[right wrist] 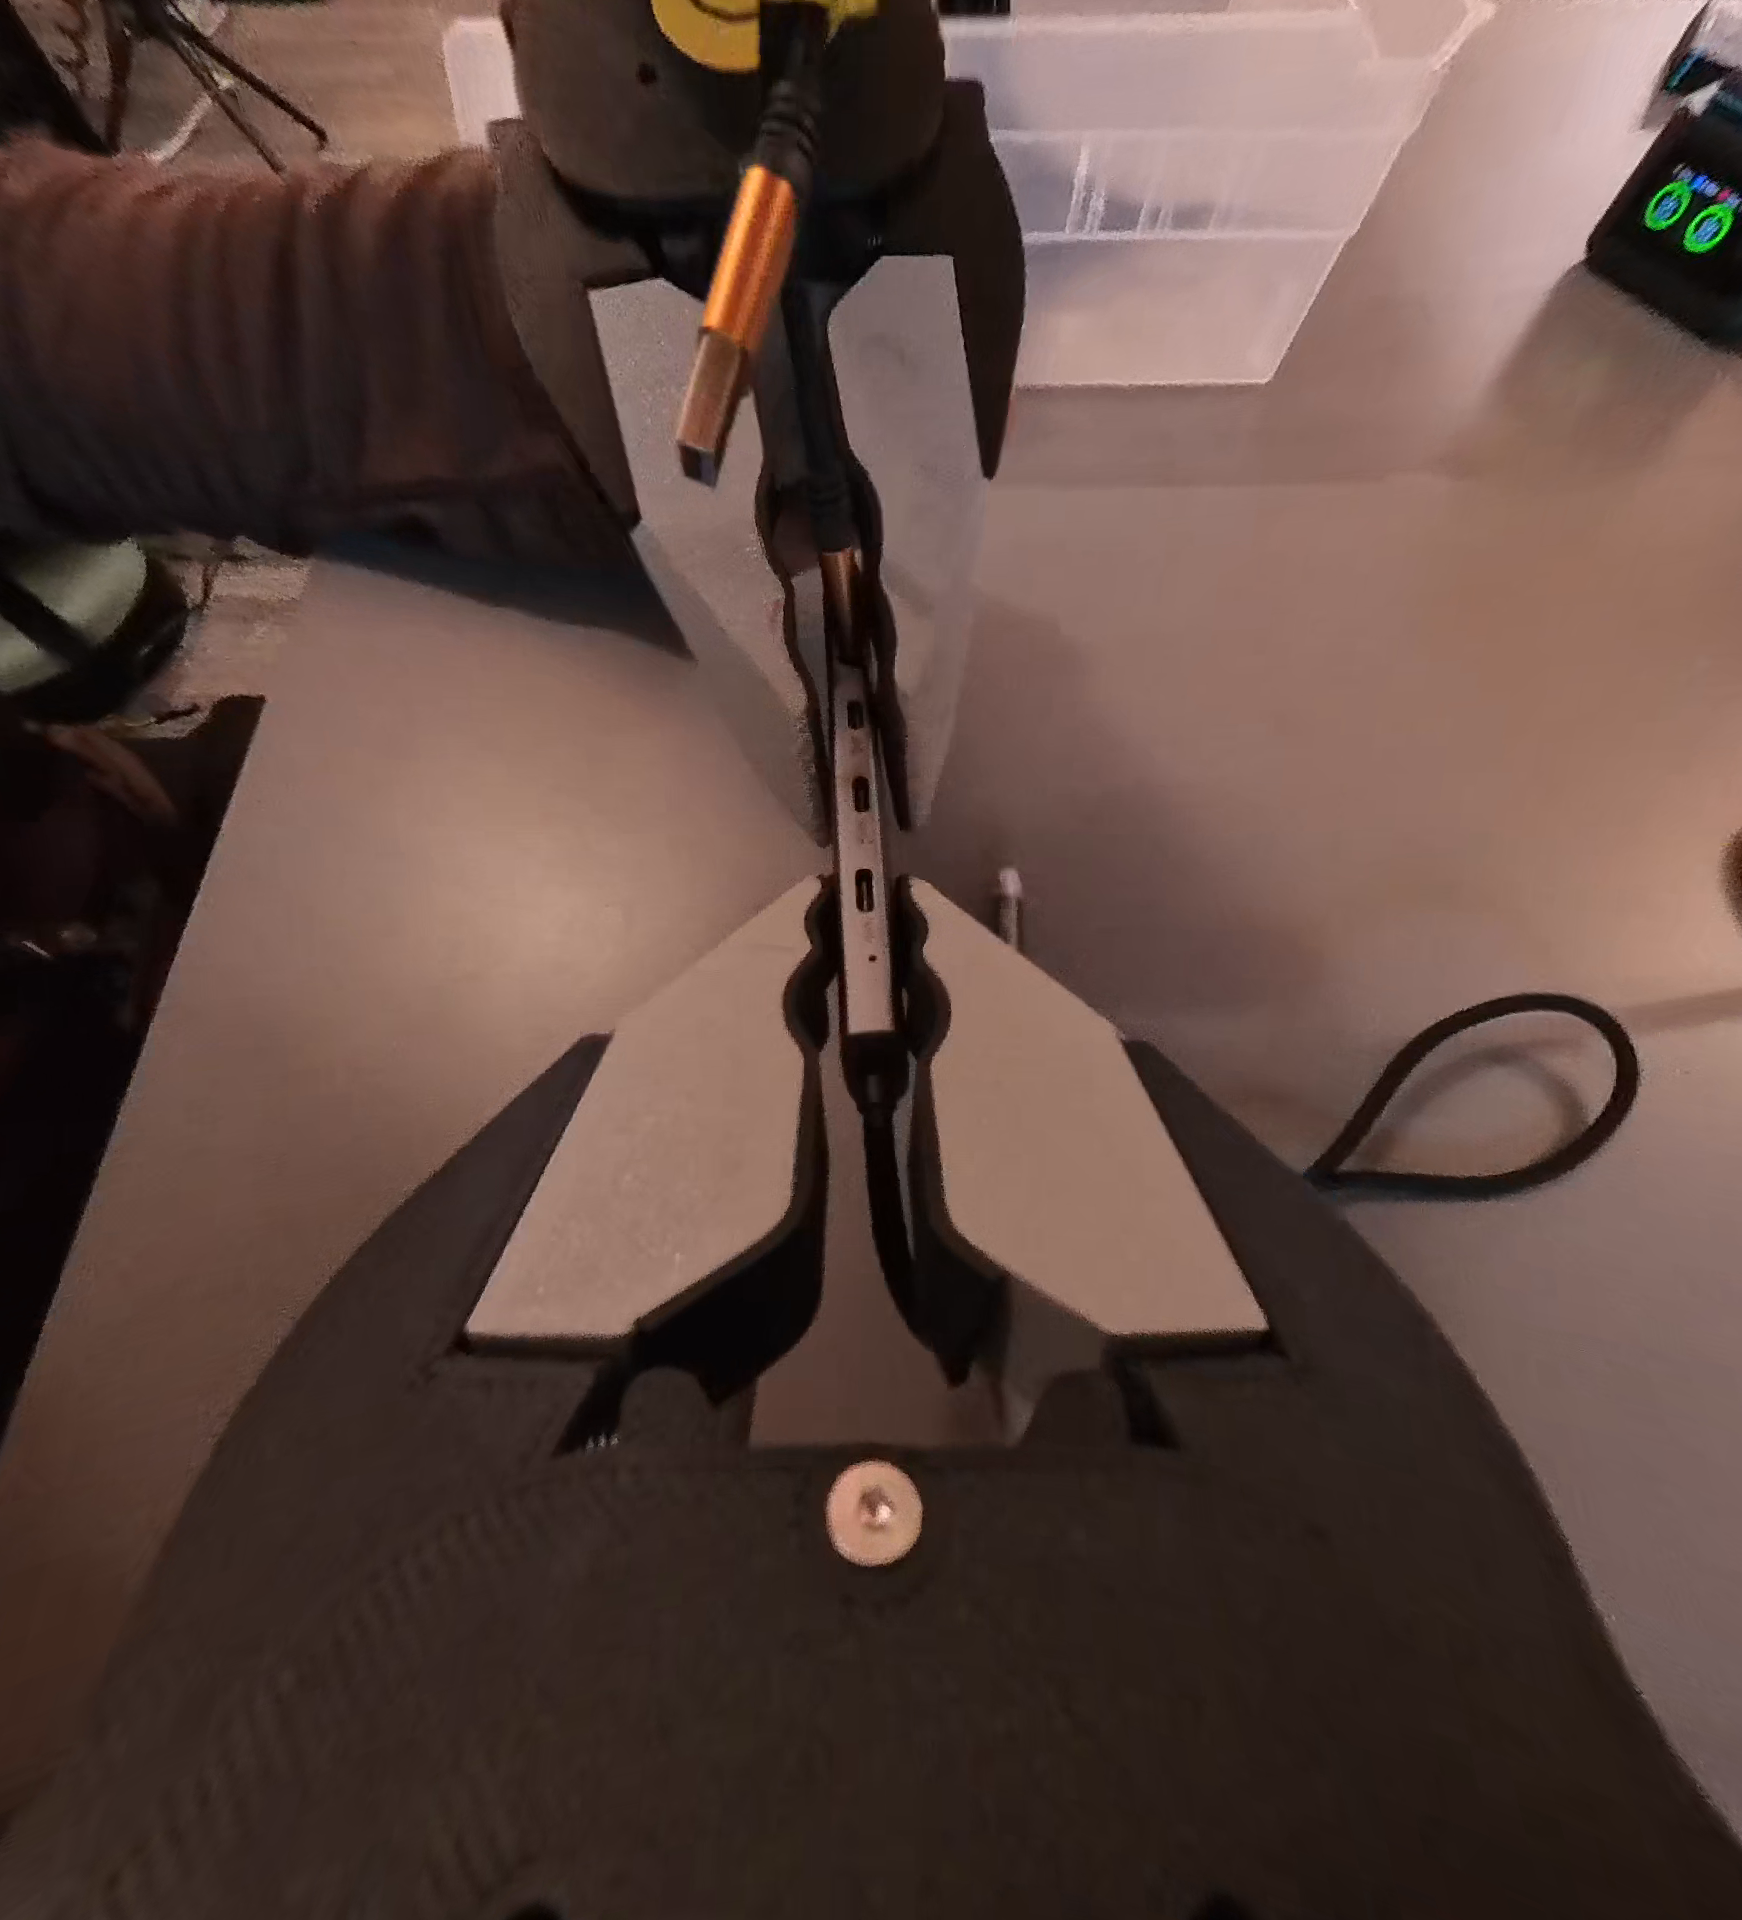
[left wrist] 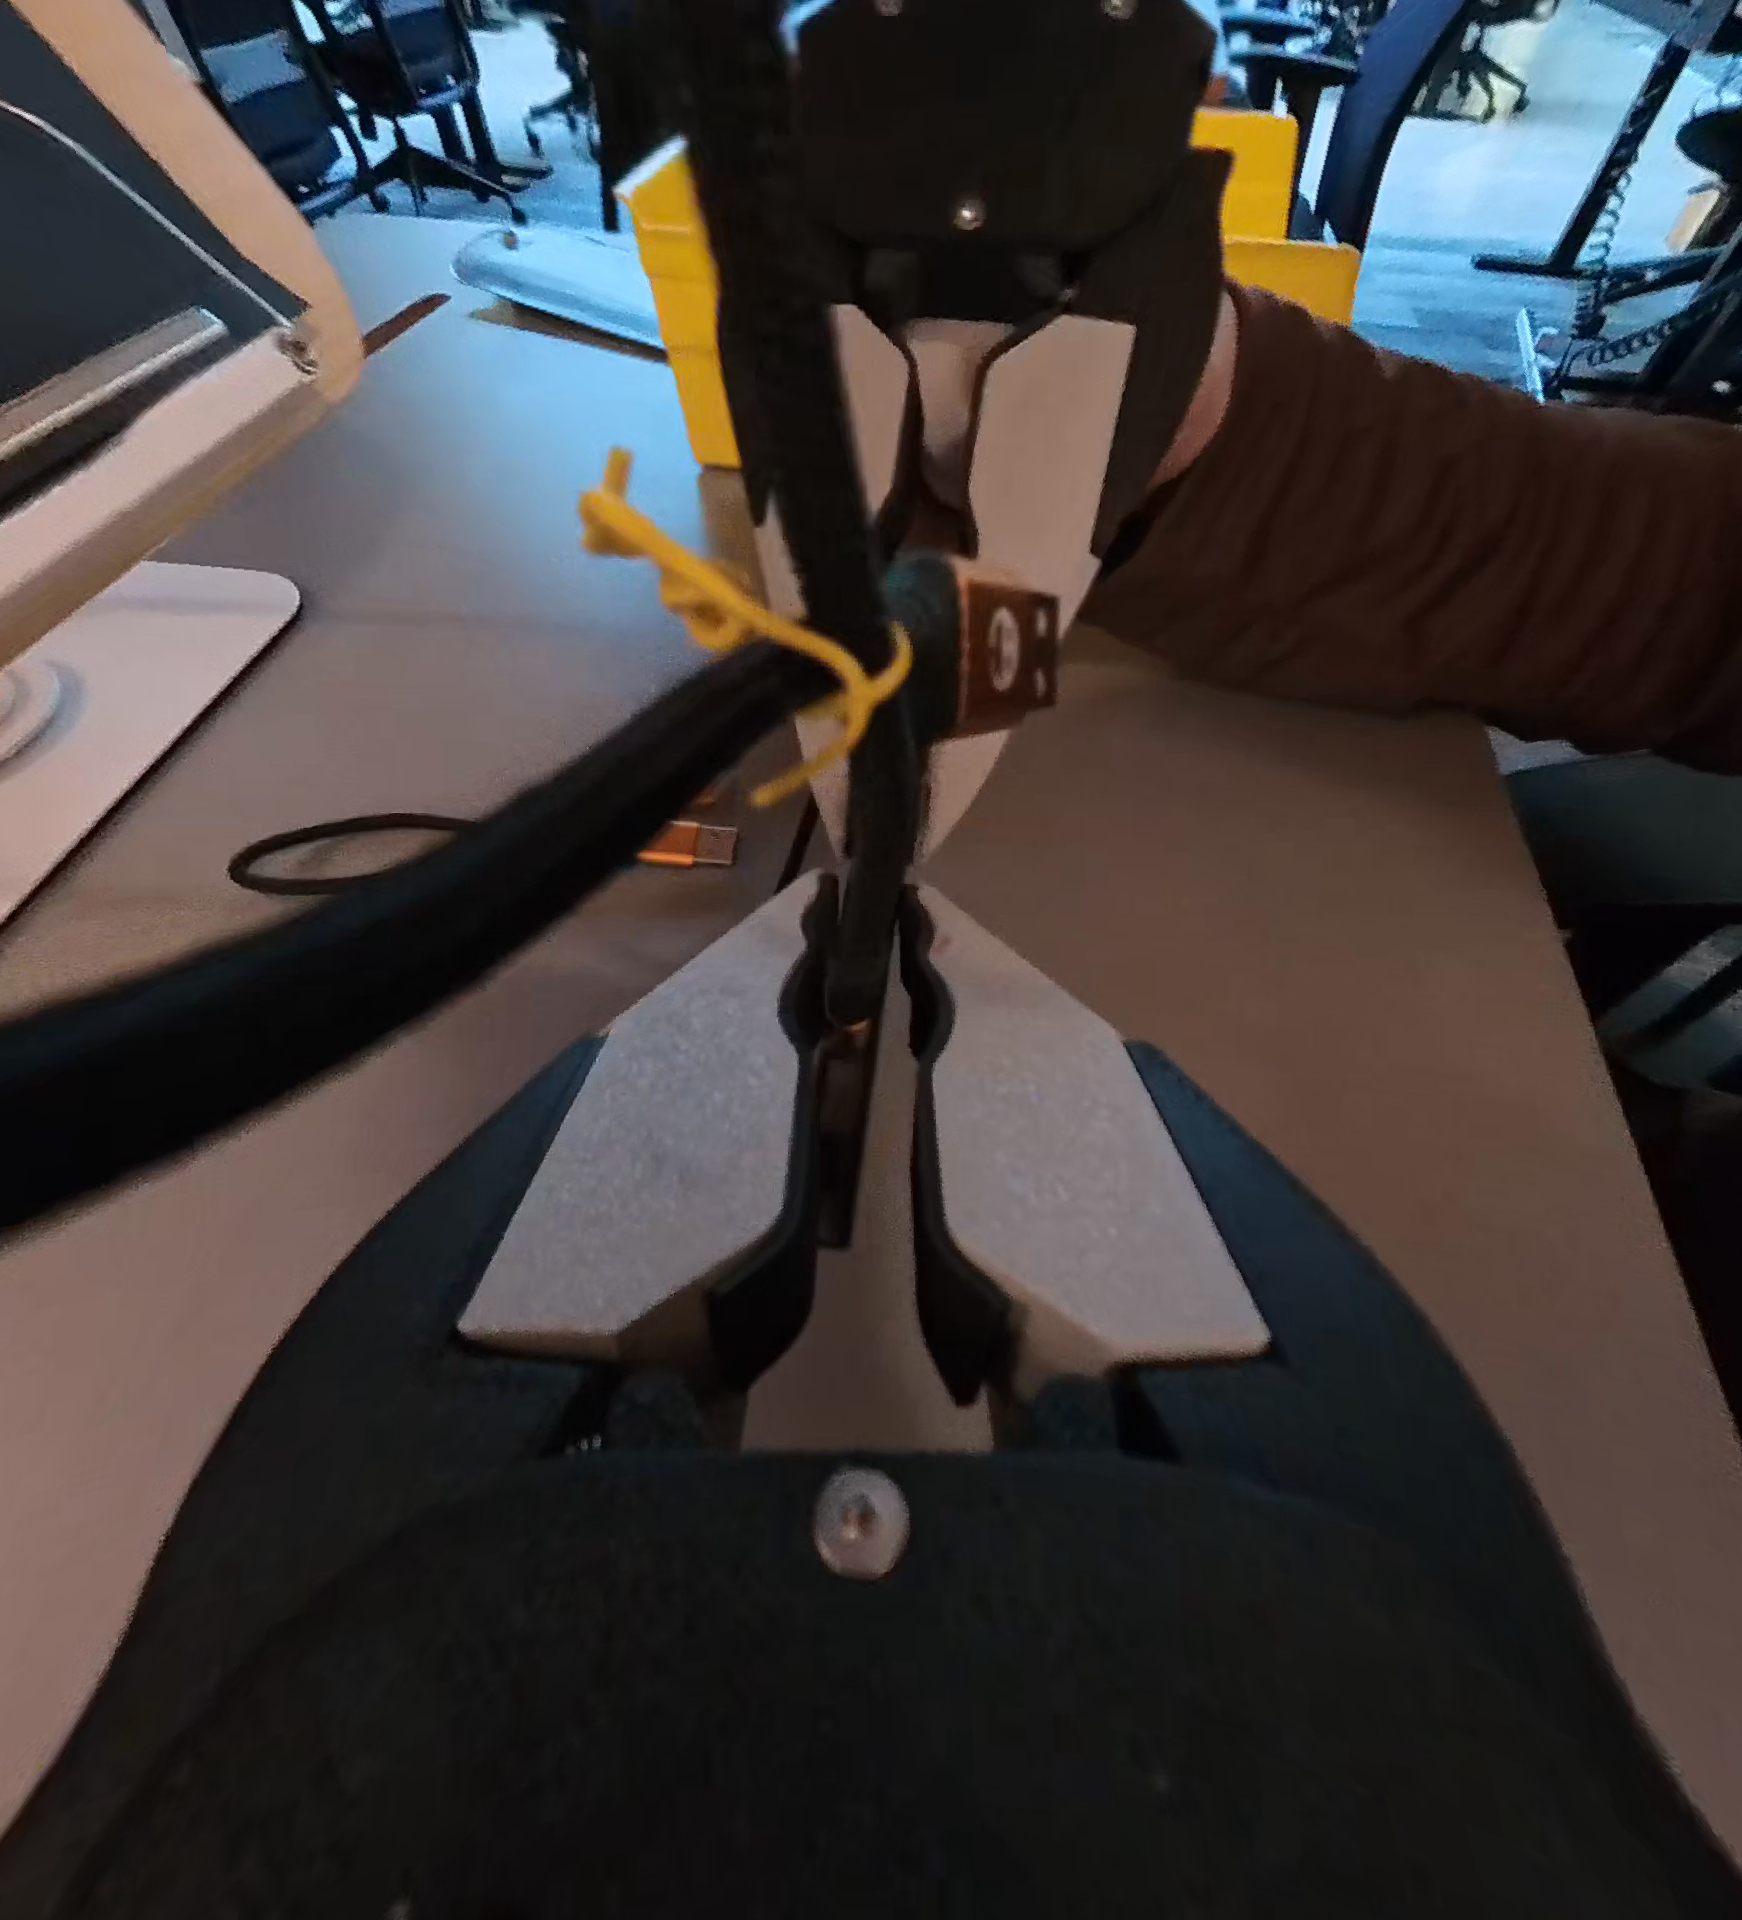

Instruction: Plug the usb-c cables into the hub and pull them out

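Facing each other along the hub's (right wrist: 865, 831) long axis, the right gripper (right wrist: 865, 914) clamps the hub, the left gripper (left wrist: 862, 914) pinches the usb-c cable (left wrist: 872, 831), its plug meeting the hub's far end.

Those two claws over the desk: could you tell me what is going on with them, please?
A person is working two handheld claws facing each other above the desk. The right claw is shut on a slim grey hub, held edge-up with its ports showing. The left claw is shut on a black cable at its orange plug, which meets the hub's far end; whether it is fully seated is unclear. A second orange plug dangles loose.
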Action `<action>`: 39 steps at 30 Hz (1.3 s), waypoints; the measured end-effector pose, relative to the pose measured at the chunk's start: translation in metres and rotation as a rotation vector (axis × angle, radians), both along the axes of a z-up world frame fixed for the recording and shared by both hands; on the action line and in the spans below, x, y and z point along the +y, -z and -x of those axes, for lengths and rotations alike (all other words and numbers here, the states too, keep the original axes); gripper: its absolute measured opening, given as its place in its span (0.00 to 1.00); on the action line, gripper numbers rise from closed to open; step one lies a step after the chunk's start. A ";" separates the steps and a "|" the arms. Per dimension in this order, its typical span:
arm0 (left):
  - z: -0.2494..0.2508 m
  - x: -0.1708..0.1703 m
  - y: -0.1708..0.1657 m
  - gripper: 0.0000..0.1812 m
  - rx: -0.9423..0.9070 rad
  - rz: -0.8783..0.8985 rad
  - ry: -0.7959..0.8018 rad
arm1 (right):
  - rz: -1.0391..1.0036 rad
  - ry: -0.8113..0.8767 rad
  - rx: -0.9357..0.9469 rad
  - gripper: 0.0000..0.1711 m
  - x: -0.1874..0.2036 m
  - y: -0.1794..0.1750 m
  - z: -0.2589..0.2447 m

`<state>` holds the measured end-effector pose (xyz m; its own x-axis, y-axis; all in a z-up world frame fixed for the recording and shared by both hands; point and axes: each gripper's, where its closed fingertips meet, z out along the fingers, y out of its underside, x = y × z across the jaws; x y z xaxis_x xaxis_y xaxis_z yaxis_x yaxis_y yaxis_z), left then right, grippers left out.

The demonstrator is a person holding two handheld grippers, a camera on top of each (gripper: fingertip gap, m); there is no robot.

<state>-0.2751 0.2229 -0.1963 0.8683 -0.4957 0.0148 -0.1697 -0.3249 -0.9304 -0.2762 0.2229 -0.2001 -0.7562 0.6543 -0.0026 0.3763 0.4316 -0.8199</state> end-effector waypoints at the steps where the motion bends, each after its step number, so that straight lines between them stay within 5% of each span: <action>1: 0.001 0.001 -0.002 0.06 -0.018 -0.005 -0.014 | 0.018 -0.001 0.011 0.04 0.000 -0.003 0.000; 14: 0.012 0.001 -0.009 0.05 0.041 -0.050 -0.067 | 0.262 0.010 -0.023 0.06 0.015 -0.018 0.000; 23: 0.023 0.008 0.020 0.04 0.148 0.077 -0.152 | 0.062 0.192 0.016 0.20 0.040 -0.004 0.017; 30: 0.017 0.006 0.009 0.05 0.140 0.021 -0.115 | 0.027 0.084 0.029 0.08 0.024 0.001 0.007; 39: 0.004 0.005 -0.010 0.04 0.086 -0.088 -0.060 | 0.110 0.069 -0.037 0.10 0.023 0.000 0.001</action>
